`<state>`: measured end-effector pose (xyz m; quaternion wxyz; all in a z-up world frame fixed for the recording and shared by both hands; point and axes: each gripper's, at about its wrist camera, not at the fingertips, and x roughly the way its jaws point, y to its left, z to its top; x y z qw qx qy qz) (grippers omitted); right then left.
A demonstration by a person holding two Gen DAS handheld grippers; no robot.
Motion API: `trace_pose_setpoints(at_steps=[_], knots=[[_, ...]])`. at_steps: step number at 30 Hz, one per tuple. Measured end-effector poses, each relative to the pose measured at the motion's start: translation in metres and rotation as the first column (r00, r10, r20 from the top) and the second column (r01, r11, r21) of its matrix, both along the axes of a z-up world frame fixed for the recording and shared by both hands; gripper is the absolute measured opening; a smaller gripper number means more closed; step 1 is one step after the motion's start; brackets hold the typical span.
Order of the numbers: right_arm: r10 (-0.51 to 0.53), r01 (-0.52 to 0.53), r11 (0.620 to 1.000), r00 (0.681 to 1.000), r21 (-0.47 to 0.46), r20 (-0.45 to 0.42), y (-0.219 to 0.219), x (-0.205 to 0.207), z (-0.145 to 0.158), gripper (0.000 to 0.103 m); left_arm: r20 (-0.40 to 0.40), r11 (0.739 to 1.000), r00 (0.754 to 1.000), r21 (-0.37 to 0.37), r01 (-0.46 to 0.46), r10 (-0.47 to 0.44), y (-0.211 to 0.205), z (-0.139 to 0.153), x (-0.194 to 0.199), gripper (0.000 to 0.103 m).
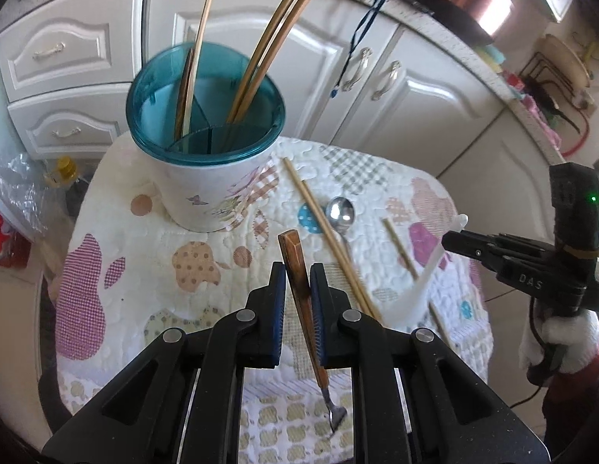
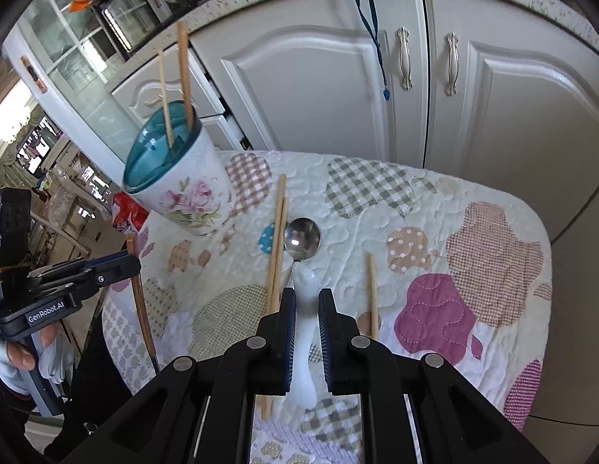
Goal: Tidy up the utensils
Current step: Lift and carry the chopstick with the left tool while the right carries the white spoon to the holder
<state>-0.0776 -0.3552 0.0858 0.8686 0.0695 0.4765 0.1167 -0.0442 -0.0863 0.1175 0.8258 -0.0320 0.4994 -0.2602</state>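
My left gripper (image 1: 298,270) is shut on a brown wooden-handled utensil (image 1: 299,290), held above the cloth with its small metal end (image 1: 334,413) pointing back toward me. My right gripper (image 2: 306,297) is shut on a white ceramic spoon (image 2: 304,332), also lifted. Each gripper shows in the other's view: the right gripper (image 1: 452,237) with the white spoon (image 1: 427,274), the left gripper (image 2: 135,261) with the brown utensil (image 2: 141,309). A teal-rimmed floral holder (image 1: 206,178) (image 2: 183,189) with several chopsticks stands at the back left. On the cloth lie a metal spoon (image 1: 340,210) (image 2: 302,237), a chopstick pair (image 1: 322,228) (image 2: 277,247) and a single chopstick (image 1: 400,247) (image 2: 372,294).
A quilted patchwork cloth (image 1: 125,270) (image 2: 473,270) covers the small table. White cabinet doors (image 2: 330,89) stand close behind it, with a blue cord (image 2: 376,38) hanging down. Plastic bags and a bottle (image 1: 21,201) sit left of the table on the floor.
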Motion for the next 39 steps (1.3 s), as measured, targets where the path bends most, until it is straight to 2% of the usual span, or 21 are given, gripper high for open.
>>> trace_pose_setpoints(at_steps=[7, 18, 25, 32, 39], knots=[[0.009, -0.009, 1.0, 0.998, -0.009, 0.056, 0.006, -0.008, 0.019, 0.006, 0.038, 0.999, 0.998, -0.029, 0.043, -0.042, 0.004, 0.025, -0.018, 0.01], [0.036, -0.033, 0.999, 0.992, -0.024, 0.121, 0.018, -0.011, 0.05, 0.006, 0.103, 0.998, 0.994, -0.056, 0.042, -0.036, 0.023, 0.064, -0.027, 0.009], [0.062, -0.056, 0.998, 0.986, -0.043, 0.158, 0.028, -0.013, 0.07, 0.006, 0.133, 0.997, 0.991, -0.078, 0.023, -0.013, 0.038, 0.084, -0.027, 0.009], [0.088, -0.078, 0.995, 0.977, -0.058, 0.193, 0.037, -0.014, 0.087, 0.006, 0.17, 0.995, 0.985, -0.099, -0.006, 0.023, 0.055, 0.116, -0.022, 0.009], [0.12, -0.111, 0.992, 0.966, -0.055, 0.231, 0.047, -0.011, 0.108, 0.006, 0.246, 0.992, 0.966, -0.115, -0.056, 0.083, 0.073, 0.156, -0.008, 0.009]])
